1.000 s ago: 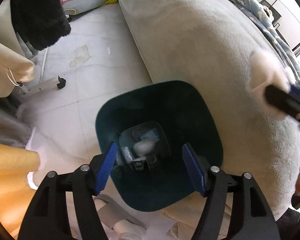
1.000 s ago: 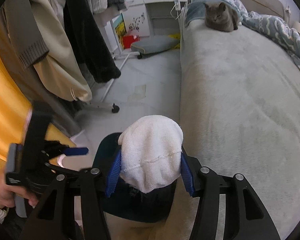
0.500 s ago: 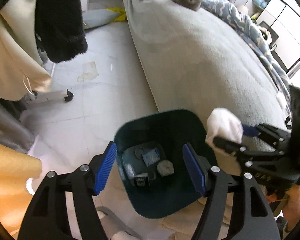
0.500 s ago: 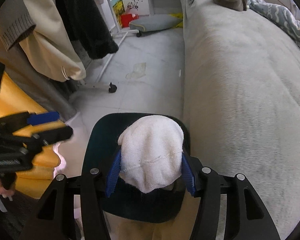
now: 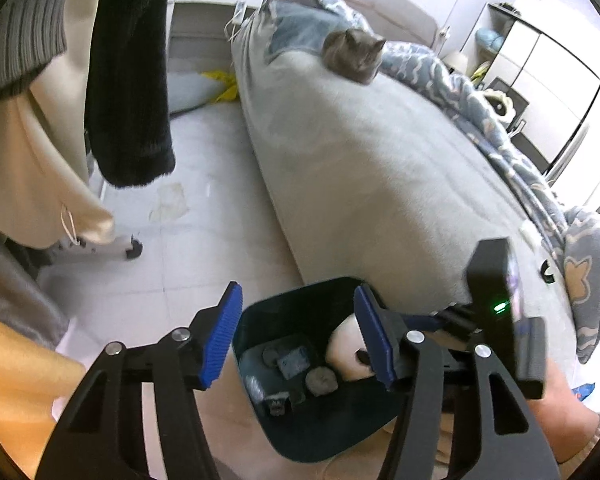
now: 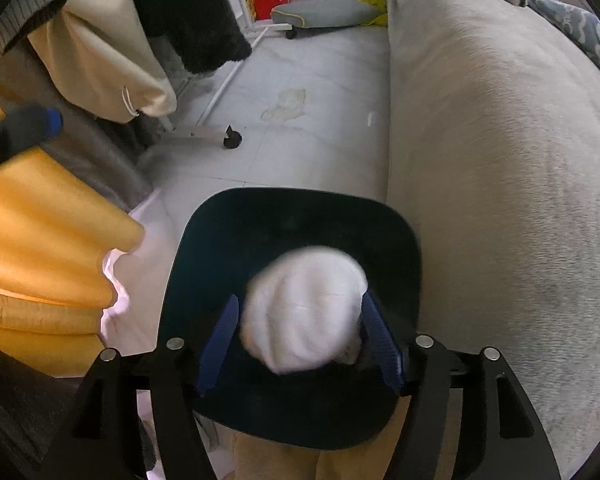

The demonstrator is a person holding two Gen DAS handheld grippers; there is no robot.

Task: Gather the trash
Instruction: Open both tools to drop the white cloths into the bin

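Note:
A dark teal trash bin (image 6: 300, 208) stands on the floor against the bed. My right gripper (image 6: 300, 312) points down into it and its jaws are opening. A white cloth wad (image 6: 304, 308), blurred, sits between the fingers with a gap at the left pad. In the left wrist view the wad (image 5: 342, 346) shows inside the bin (image 5: 320, 285), above dark lumps (image 5: 320, 380) and a blue packet (image 5: 294, 362). My left gripper (image 5: 298, 320) hovers over the bin's near side; its jaws are closing with nothing between them.
A grey bed (image 6: 500, 200) runs along the right, with a grey cat (image 5: 354, 58) and a patterned blanket (image 5: 480, 112) on it. Clothes on a wheeled rack (image 6: 204, 134) hang at the left. Yellow fabric (image 6: 40, 240) lies near the bin. A stain (image 6: 286, 104) marks the floor tiles.
My right gripper came down over the bin and its jaws widened, so the white wad is loose. My left gripper rose and tilted up, showing more of the bed; its jaws narrowed.

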